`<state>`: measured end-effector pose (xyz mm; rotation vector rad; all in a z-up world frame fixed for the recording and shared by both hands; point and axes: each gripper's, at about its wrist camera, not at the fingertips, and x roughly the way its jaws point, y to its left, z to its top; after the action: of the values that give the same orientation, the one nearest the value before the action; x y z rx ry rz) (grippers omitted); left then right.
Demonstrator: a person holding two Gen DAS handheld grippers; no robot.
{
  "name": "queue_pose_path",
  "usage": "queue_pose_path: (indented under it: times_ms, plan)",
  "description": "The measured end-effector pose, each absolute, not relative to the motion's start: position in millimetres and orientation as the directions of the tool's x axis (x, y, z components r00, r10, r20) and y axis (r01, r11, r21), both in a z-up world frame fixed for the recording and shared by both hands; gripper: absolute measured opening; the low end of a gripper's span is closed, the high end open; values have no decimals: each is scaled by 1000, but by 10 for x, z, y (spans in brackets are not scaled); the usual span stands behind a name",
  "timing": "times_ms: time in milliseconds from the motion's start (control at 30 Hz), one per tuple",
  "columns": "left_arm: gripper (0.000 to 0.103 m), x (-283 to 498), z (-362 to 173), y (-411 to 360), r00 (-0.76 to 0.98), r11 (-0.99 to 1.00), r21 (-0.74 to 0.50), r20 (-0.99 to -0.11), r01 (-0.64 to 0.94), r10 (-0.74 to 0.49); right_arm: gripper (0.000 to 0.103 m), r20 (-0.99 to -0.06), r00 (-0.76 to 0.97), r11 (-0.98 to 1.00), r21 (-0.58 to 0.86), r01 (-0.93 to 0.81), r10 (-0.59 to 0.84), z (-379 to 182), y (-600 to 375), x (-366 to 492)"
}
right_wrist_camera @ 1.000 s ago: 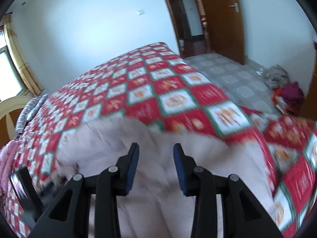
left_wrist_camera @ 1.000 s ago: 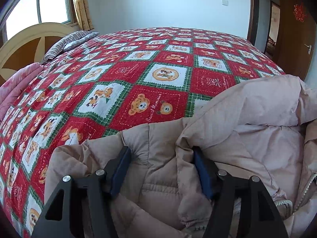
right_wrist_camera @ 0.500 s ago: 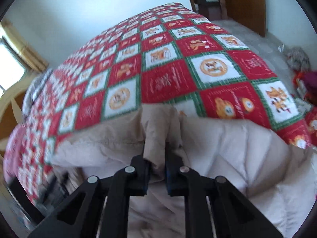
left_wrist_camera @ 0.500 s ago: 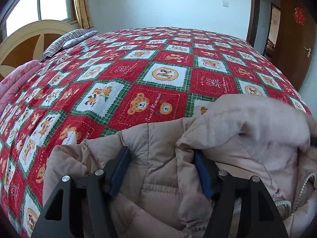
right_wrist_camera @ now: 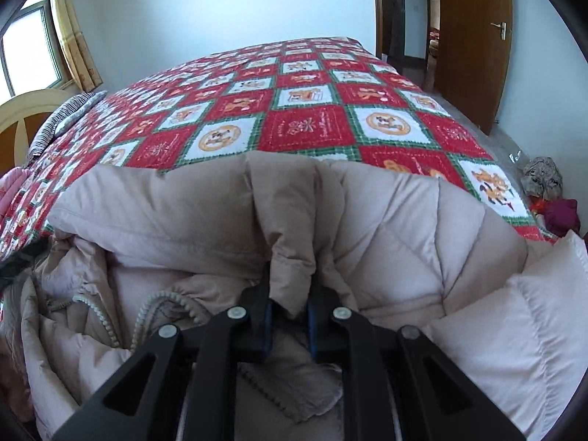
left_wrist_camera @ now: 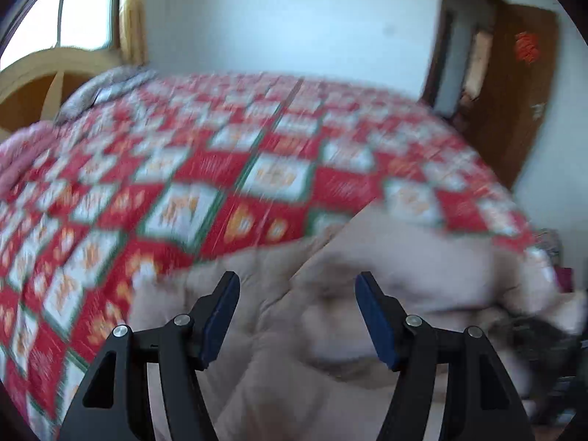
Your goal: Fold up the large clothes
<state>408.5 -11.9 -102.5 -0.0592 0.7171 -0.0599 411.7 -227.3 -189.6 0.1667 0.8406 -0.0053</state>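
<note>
Right tool (right_wrist_camera: 288, 307) pinches a ridge of the beige down jacket (right_wrist_camera: 386, 220) heaped on the bed (right_wrist_camera: 305, 125); left tool (left_wrist_camera: 297, 316) gapes empty above it. Carry the fold over smoothly, keeping the padding from bunching.

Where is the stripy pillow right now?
In the right wrist view, the stripy pillow lies at the far left of the bed, beside the curved wooden headboard under the window.

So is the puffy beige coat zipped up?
Unzipped: the puffy beige coat lies open, its separated zipper teeth showing.
</note>
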Motion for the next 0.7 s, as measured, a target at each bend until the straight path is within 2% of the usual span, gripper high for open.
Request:
queue_pose_path:
  times_ms: [100,200,267,367,433,533,633,700]
  plan:
    - [74,4276,-753,-359,762,992,-64,-636,109,-125,16,-738,672,986,151,68,66,-1899,-2260,4108]
    - [74,4756,-825,-473,682,986,-147,-714,78,-160,16,-732,677,984,163,69,74,-1902,-2266,4077]
    - [74,4979,-1026,-537,631,989,-146,-764,30,-132,16,-728,680,982,178,68,85,-1906,-2285,4069]
    - [72,4987,-1435,-598,568,1000,-29,-823,-7,-20,16,-722,683,976,206,66,106,-1911,-2317,4057]
    - [71,4813,-1611,-528,568,1000,-31,-822,7,-29,16,-717,686,972,228,63,124,-1917,-2346,4054]
    - [71,4492,-1663,-487,631,1000,-12,-775,10,-15,16,-713,688,966,250,63,140,-1918,-2362,4053]
    - [75,4535,-1759,-530,637,1000,15,-771,7,7,18,-707,691,964,260,59,149,-1898,-2366,4040]
    - [76,4588,-1802,-521,631,1000,17,-776,5,10,19,-690,700,944,322,72,182,-1850,-2452,3956]
